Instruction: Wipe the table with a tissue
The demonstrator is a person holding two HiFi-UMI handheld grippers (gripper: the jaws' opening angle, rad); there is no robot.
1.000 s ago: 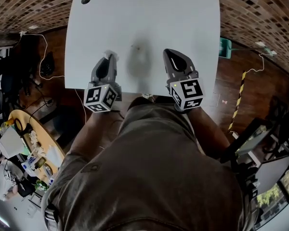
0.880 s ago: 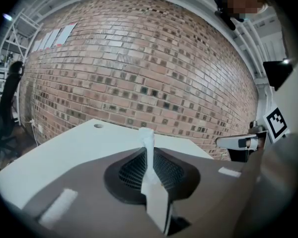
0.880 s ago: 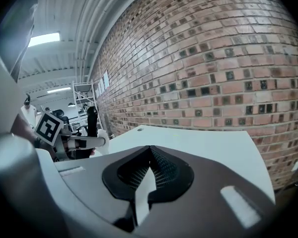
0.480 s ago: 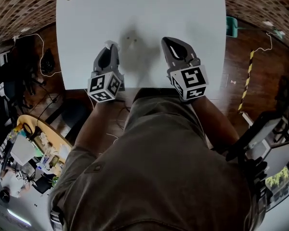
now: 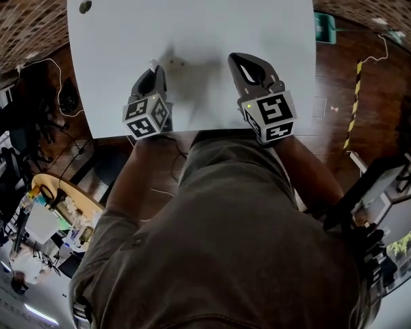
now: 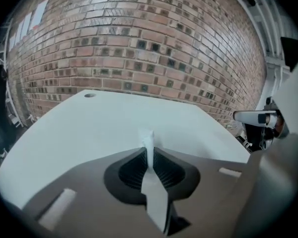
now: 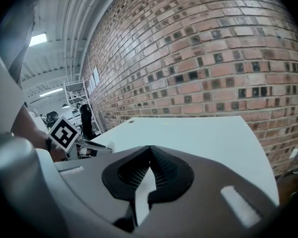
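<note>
The left gripper [image 5: 155, 72] has edged forward over the table [image 5: 260, 19], pinching what looks like tissue [image 6: 148, 142]; right gripper [image 7: 148, 151] closed (nothing held).

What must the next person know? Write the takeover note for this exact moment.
Left hand-held gripper: shut on the tissue, a strip of it sticking out past the tips.
Right hand-held gripper: shut, nothing in it.
Both are over the near edge of the white table.
Done: tissue is in the grip.
Left: wipe the tabletop. Whether the tissue touches the table cannot be told.
</note>
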